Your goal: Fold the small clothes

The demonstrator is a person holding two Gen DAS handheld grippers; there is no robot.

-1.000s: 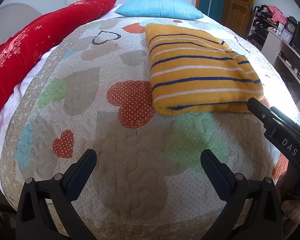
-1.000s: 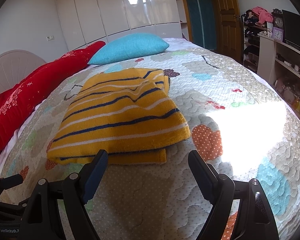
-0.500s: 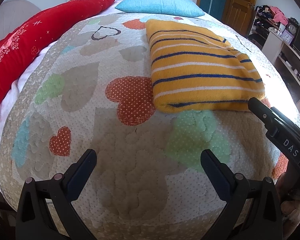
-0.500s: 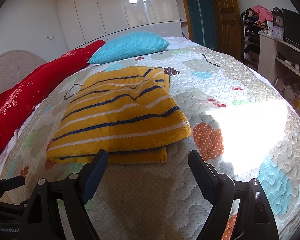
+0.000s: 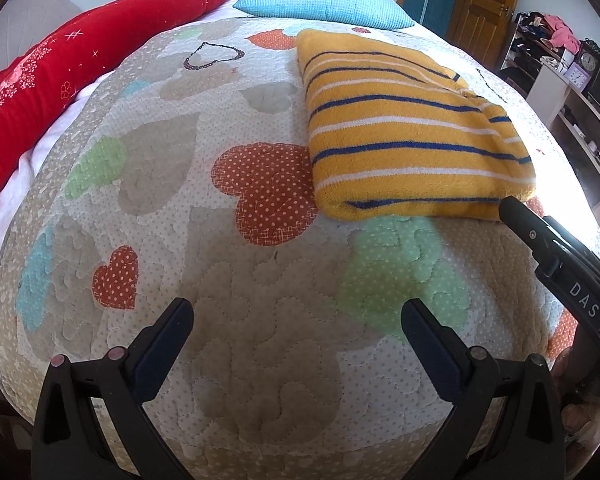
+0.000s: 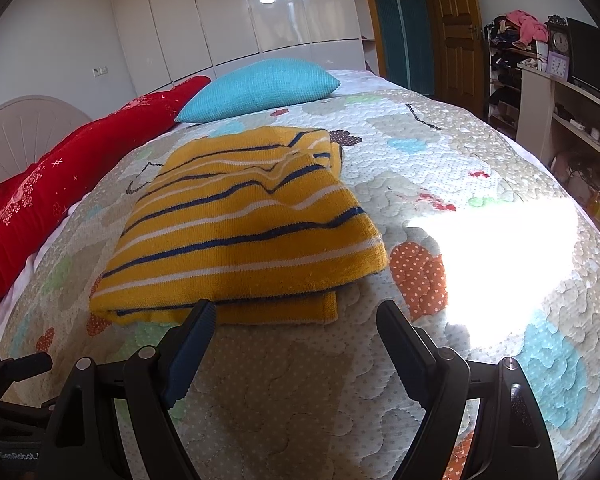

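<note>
A folded yellow sweater with blue and white stripes (image 5: 408, 136) (image 6: 244, 232) lies on the quilted bedspread (image 5: 260, 360). My left gripper (image 5: 296, 316) hovers open over bare quilt, short of the sweater and to its left, with nothing between its fingers. My right gripper (image 6: 294, 314) stands open just in front of the sweater's near edge, holding nothing. In the left wrist view, part of the right gripper's body (image 5: 560, 272) shows at the right edge.
A long red pillow (image 5: 60, 68) runs along the left side of the bed. A blue pillow (image 6: 260, 88) lies at the far end. Shelves with clutter (image 6: 572, 92) and a wooden door (image 6: 456, 32) stand to the right. Bright sunlight (image 6: 496, 248) falls on the quilt's right part.
The left wrist view has tipped slightly downward, so the sweater sits a little higher in frame. The right gripper and the sweater have not moved.
</note>
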